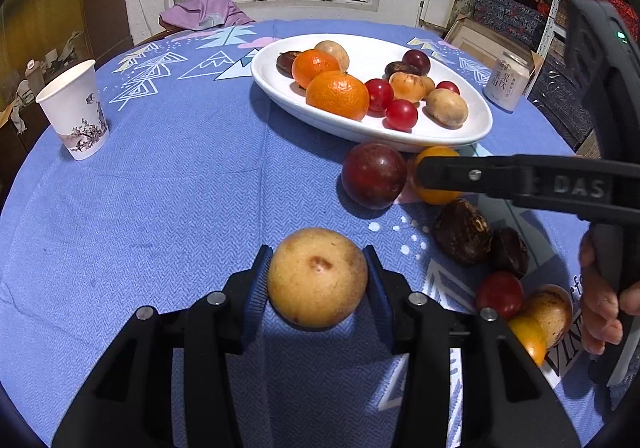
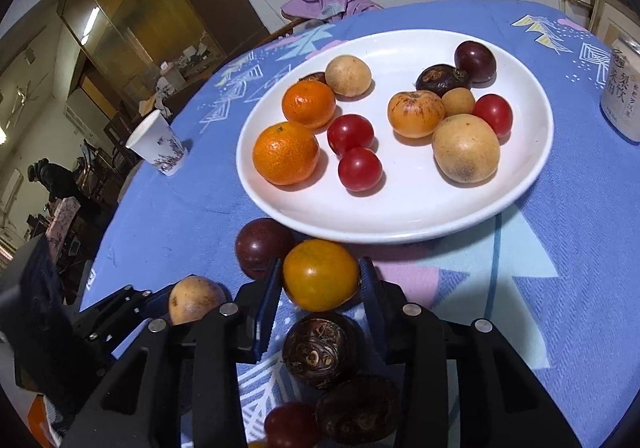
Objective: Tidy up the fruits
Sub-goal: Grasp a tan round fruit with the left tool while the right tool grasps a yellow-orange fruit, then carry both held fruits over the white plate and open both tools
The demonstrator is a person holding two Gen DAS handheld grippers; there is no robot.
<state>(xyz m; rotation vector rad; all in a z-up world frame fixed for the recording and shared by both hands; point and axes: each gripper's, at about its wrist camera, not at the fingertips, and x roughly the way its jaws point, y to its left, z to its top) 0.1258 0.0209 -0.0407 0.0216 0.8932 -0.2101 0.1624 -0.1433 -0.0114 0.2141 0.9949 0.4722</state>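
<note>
The right gripper (image 1: pixel 418 172) bears raised letters "DAS" on its black finger arm, seen from the left wrist view. The can (image 2: pixel 624 88) carries vertical Chinese characters, among them "梨饮"; the smaller print beside them is too small to read. The tablecloth (image 1: pixel 160 188) shows large dark printed letters near its right edge, partly hidden by a hand (image 1: pixel 604 300); only fragments like "VIN" can be made out.

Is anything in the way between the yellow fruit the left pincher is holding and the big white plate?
Nothing visible blocks it. The left gripper holds the tan fruit clear of the blue cloth, and open cloth stretches ahead to the white plate. The dark purple fruit sits off to the right, just before the plate's rim.
</note>
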